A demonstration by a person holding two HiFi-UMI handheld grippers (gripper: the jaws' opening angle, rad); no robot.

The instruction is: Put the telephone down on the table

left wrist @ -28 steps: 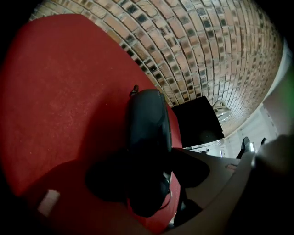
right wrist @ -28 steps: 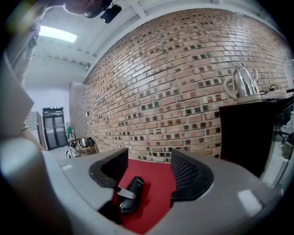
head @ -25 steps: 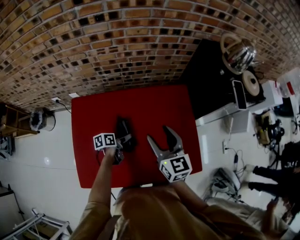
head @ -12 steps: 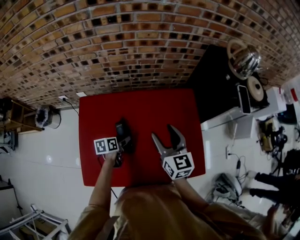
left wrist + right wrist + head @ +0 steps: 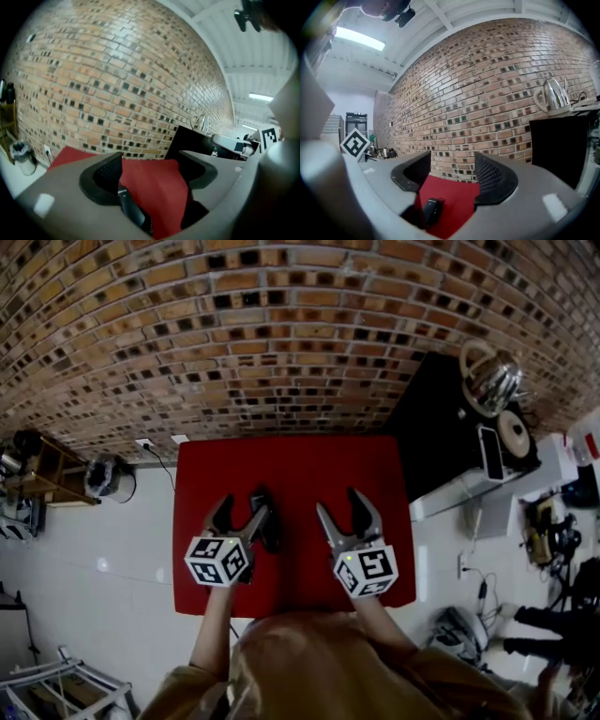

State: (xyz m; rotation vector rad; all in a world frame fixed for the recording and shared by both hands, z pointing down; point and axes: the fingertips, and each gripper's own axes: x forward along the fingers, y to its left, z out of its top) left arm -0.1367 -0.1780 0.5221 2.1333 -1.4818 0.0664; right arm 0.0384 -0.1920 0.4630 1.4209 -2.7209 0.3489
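Both tongs stand with their jaws spread and nothing clamped. The left gripper (image 5: 242, 515) hangs over the near left part of the table (image 5: 300, 465), and the right gripper (image 5: 343, 507) hangs to its right, the two well apart. Each is a smooth grey body carrying a cube with square black-and-white markers. Its jaws end in curved black pads, and the left gripper's own view (image 5: 150, 171) and the right gripper's own view (image 5: 452, 176) show a fine dotted grip texture on them.

The telephone (image 5: 271, 532) lies flat on the table between the two grippers, just beside the left gripper's right jaw, which covers part of it from above. It is a slim, dark, glossy handset with rounded edges. In the head view its long axis runs roughly near to far, with one end toward the brick wall (image 5: 281, 334) and the other toward the person.

In the left gripper view the telephone (image 5: 133, 211) shows low in the gap, nearer the left pad and slanting across the matte red top. From the right gripper view it (image 5: 432, 208) lies low and left.

The wall is rough brick, tan mixed with dark. A shiny metal kettle (image 5: 487, 371) stands on a black cabinet (image 5: 422, 418) at the far right.
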